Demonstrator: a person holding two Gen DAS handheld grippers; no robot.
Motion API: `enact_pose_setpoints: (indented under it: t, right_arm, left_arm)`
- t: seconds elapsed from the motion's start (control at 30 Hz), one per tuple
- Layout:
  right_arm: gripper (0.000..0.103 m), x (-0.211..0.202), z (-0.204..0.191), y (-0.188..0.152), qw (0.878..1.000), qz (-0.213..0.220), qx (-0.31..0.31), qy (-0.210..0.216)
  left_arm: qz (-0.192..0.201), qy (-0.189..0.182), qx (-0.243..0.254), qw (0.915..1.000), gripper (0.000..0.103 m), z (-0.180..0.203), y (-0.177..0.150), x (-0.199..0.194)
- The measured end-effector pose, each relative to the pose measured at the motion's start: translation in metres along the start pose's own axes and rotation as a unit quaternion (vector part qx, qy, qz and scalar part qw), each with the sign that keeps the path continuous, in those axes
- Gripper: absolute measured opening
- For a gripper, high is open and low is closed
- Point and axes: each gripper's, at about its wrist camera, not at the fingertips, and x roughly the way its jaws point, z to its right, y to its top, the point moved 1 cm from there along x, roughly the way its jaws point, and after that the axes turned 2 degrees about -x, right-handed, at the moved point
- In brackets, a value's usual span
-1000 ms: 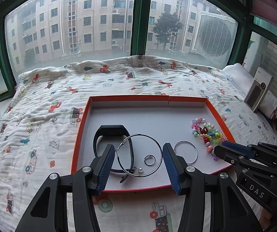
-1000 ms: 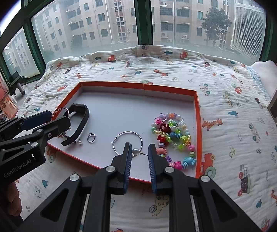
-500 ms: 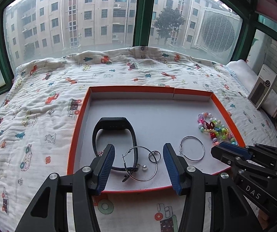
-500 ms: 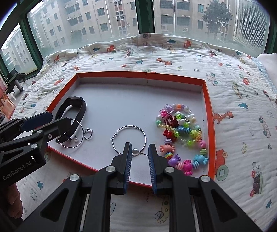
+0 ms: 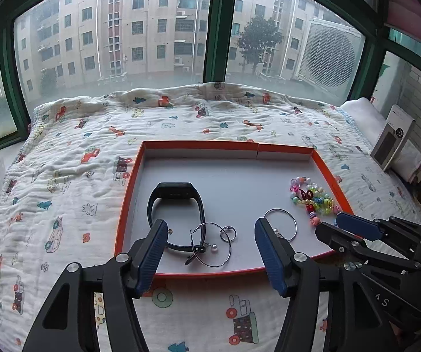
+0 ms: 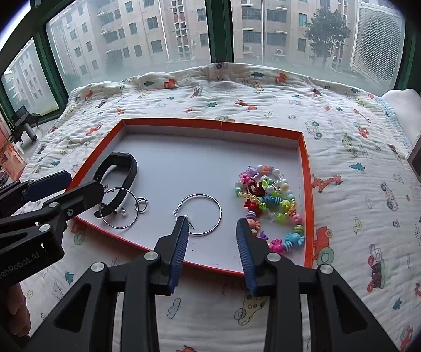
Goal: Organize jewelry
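An orange-rimmed tray lies on the quilt. It holds a black band, a large silver hoop leaning over that band, a small ring, a pearl stud, a second silver hoop and a coloured bead bracelet. My left gripper hovers over the tray's near edge; its jaws are opening, and the large hoop and ring lie untouched below the gap. My right gripper is opening too, the second hoop lying free just past its tips.
The cartoon-print quilt covers the bed up to a green-framed window. A grey and white box leans at the right wall. An orange see-through container stands off the bed at left. A hand holds the left gripper.
My right jaws, shut at the second hoop's clasp before, now stand apart and the hoop stays on the tray. My left jaws have widened and that gripper has drawn back and up a little.
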Motion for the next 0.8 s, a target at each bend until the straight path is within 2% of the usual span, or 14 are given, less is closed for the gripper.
enact_pose_setpoints:
  t: [0.2, 0.27, 0.3, 0.8]
  right_arm:
    - [0.046, -0.024, -0.005, -0.003, 1.0, 0.021, 0.0, -0.007]
    - [0.047, -0.031, -0.006, -0.005, 1.0, 0.026, 0.001, -0.01]
    - [0.048, -0.035, -0.008, -0.006, 1.0, 0.029, 0.0, -0.011]
    - [0.059, -0.087, -0.019, -0.024, 0.997, 0.068, -0.007, -0.03]
  left_arm:
    - [0.018, 0.008, -0.003, 0.9998, 0.073, 0.005, -0.004, -0.037]
    - [0.022, 0.008, -0.004, 0.9997, 0.078, 0.005, -0.007, -0.048]
    - [0.025, 0.011, -0.005, 0.9996, 0.084, 0.005, -0.009, -0.054]
    - [0.053, 0.013, -0.009, 0.9985, 0.086, 0.008, -0.033, -0.13]
